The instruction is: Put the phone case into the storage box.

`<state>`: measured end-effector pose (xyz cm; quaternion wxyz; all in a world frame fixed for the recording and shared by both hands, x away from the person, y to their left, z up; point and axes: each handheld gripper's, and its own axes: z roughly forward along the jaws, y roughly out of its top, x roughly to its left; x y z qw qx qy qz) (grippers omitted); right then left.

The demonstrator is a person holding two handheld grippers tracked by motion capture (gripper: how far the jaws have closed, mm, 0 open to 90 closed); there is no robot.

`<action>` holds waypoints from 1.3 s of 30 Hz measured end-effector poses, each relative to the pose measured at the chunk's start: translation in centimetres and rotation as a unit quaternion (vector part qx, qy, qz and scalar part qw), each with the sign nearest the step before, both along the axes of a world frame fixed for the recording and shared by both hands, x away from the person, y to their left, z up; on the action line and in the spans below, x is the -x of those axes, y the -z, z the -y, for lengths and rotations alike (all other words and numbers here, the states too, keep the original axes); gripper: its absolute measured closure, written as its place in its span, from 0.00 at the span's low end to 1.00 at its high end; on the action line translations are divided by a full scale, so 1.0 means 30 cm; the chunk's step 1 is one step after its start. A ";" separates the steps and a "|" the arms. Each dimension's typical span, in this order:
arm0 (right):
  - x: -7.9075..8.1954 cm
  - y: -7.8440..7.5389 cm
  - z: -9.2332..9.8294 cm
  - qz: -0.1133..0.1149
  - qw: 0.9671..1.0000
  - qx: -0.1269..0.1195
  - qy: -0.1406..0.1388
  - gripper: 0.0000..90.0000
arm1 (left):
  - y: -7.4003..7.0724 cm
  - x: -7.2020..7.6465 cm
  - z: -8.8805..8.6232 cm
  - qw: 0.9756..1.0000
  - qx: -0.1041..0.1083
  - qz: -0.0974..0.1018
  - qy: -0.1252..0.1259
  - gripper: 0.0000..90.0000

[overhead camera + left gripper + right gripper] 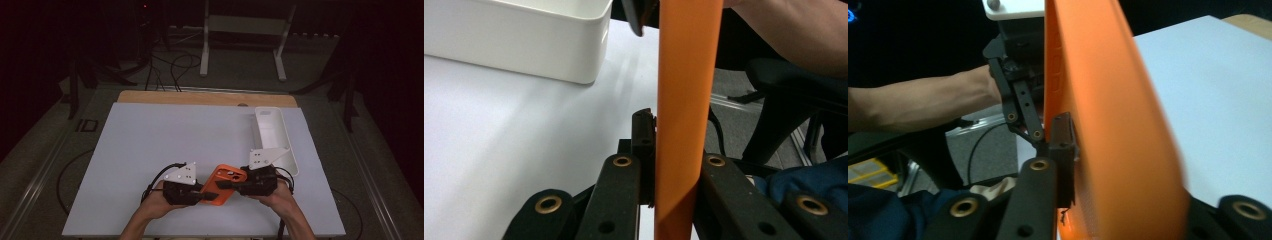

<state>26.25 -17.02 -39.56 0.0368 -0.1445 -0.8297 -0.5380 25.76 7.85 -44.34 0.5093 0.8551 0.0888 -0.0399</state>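
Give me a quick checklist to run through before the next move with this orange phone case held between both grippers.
1. Left gripper clamped on the orange phone case: ok, jaws pinch its edge in the left gripper view.
2. Right gripper clamped on the case: ok, a pad presses it in the right gripper view.
3. Case lifted off the white table: cannot tell.
4. White bin empty: cannot tell, only part of its inside shows.
5. Path from case to bin free: ok.

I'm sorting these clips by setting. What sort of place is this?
Probably a lab or recording studio, not a home: a bare white table set against dark surroundings, cables trailing across the grey floor, and a white metal stand behind it.
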 end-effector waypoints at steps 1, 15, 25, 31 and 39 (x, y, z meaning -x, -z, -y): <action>-0.001 -0.001 -0.002 0.000 1.000 0.002 0.002 0.86 | 0.000 0.002 0.000 1.000 -0.001 0.004 -0.007 0.96; -0.006 0.008 -0.012 0.006 0.995 0.037 0.095 0.27 | -0.006 0.002 -0.013 0.998 0.002 0.025 -0.049 0.96; 0.001 0.005 -0.007 0.016 0.989 0.049 0.139 0.15 | -0.015 -0.001 -0.029 0.996 0.002 0.035 -0.078 0.96; 0.011 0.005 -0.008 0.028 0.985 0.058 0.161 0.15 | -0.017 0.001 -0.031 0.993 -0.001 0.044 -0.107 0.96; 0.014 0.007 -0.004 0.027 0.983 0.056 0.175 0.14 | -0.020 0.003 -0.035 0.986 -0.003 0.056 -0.157 0.96</action>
